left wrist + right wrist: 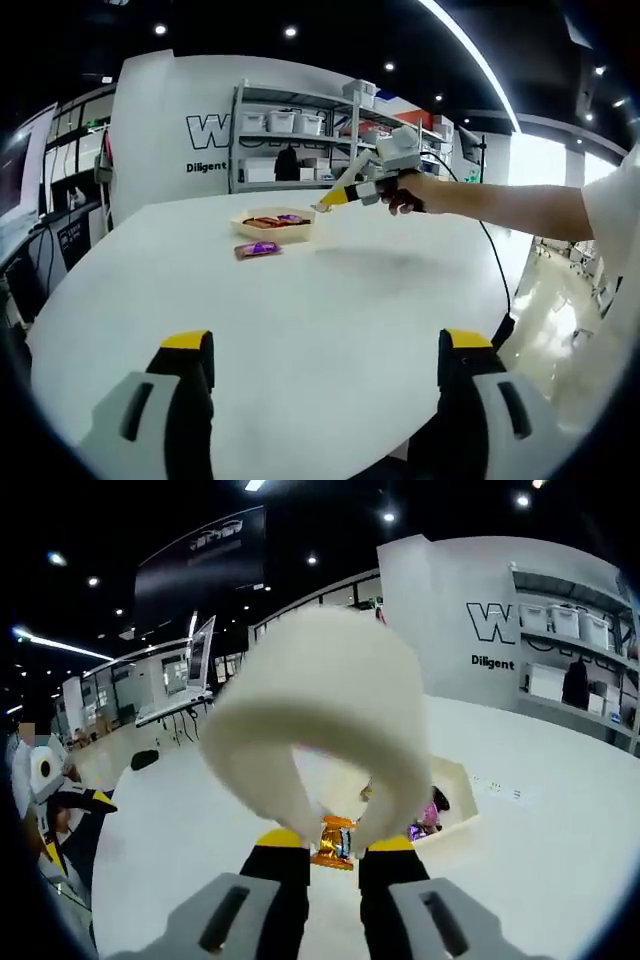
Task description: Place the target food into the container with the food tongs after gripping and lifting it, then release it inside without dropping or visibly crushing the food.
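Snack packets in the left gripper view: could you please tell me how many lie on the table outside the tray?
1. A purple snack packet lies on the white table just in front of the tray. Others sit inside the tray; any beyond it would be hidden.

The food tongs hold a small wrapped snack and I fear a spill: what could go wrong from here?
1. The orange-wrapped snack sits pinched between the ends of the food tongs; it may slip before reaching the container.
2. The right gripper squeezing harder could crush it.
3. The tongs' loop hides part of the container, so release could miss.
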`<state>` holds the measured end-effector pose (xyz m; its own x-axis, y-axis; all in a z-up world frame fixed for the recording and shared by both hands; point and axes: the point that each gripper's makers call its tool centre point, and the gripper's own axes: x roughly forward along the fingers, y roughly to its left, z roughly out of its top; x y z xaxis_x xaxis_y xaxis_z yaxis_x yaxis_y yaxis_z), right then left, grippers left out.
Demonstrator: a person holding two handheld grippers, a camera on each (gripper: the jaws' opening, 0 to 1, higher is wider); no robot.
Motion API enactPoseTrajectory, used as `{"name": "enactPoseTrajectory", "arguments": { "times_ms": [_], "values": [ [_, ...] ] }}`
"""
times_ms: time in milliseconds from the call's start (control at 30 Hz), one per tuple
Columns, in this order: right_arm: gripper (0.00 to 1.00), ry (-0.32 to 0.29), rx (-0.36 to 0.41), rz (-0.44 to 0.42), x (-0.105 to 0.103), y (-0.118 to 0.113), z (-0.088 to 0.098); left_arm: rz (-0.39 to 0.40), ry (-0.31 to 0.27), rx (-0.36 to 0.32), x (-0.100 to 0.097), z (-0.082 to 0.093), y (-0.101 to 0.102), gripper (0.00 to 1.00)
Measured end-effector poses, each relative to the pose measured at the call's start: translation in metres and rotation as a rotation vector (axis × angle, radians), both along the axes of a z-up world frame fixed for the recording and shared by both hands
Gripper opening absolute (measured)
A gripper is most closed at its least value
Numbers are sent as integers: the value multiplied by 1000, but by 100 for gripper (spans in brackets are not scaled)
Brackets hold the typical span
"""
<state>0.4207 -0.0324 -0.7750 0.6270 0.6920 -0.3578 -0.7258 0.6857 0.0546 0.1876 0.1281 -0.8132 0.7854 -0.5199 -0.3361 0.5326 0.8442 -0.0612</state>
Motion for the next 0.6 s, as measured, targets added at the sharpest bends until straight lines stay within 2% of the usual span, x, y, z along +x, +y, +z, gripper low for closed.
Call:
{"name": "enactPoseTrajectory", "arguments": {
  "times_ms": [133,300,600],
  "values": [
    [10,-10,1,-2,7,5,7,3,0,-4,1,0,0,91],
    [10,-12,1,-7,19,8,7,3,-1,-3,2,0,1,91],
    [10,15,0,-4,37,19,-8,15,15,-1,8,-4,8,91]
  ]
}}
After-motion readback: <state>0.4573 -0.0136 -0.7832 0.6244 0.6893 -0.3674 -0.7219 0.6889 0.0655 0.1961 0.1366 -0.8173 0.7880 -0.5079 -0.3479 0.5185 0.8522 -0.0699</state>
